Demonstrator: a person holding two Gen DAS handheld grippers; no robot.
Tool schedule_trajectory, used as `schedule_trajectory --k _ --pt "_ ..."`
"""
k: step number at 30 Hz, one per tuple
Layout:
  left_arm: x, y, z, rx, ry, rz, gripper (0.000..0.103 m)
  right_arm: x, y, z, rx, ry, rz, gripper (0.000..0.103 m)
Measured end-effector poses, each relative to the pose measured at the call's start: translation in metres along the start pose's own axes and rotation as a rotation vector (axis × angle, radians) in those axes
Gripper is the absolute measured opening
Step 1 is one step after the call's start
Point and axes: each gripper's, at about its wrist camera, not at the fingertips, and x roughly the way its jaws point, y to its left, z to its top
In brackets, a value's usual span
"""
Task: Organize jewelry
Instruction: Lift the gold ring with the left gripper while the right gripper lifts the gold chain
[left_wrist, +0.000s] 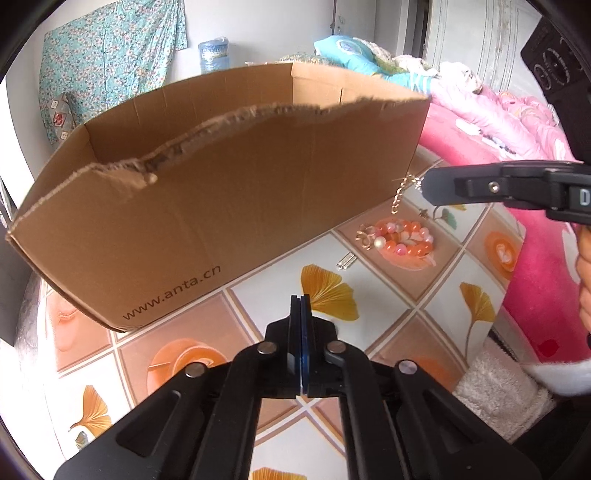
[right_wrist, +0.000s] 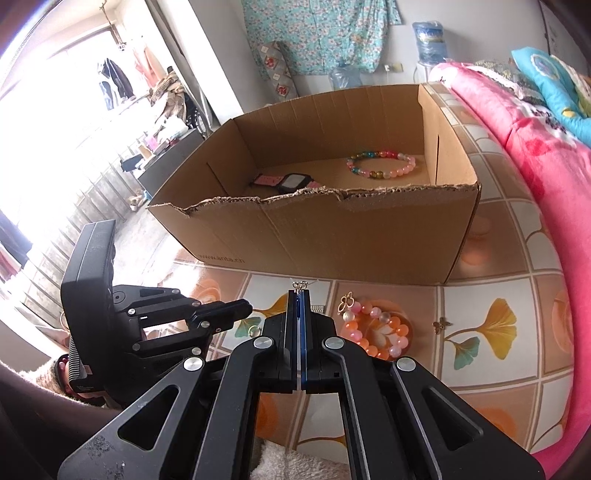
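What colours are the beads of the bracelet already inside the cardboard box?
The bracelet has pink, white, blue, green and red beads, clearest in the right wrist view.

Pink quilt (right_wrist: 532, 155), floral cloth (right_wrist: 317, 33) on wall, water bottle (right_wrist: 428, 38)

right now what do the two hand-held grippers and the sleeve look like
Both are matte black. The left hand-held gripper and the right hand-held gripper have angular linkage arms with silver round rivets and thin blue pads on flat fingers. A boxy black block with a ribbed edge sits behind the left one. A fuzzy cream sleeve shows at that wrist.
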Motion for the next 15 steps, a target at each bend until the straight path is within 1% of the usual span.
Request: schedule_trajectory --k 4,8,13,15 --pt "-0.006 0.001 0.000 0.014 -0.009 0.011 0.000 -0.001 -0.001 0.002 0.003 -0.005 0.008 0.000" --pt "-0.002 0.000 -0.002 0.031 0.031 0.021 0.000 0.002 -0.001 0.000 0.004 0.004 0.007 0.000" --pt "0.002 -0.010 -0.008 0.041 0.081 -0.002 0.000 0.008 -0.003 -0.003 0.022 0.029 0.002 0.000" --pt "0.001 -0.012 -0.008 0.027 0.089 -0.012 0.000 0.008 -0.003 -0.003 0.025 0.031 0.001 0.000"
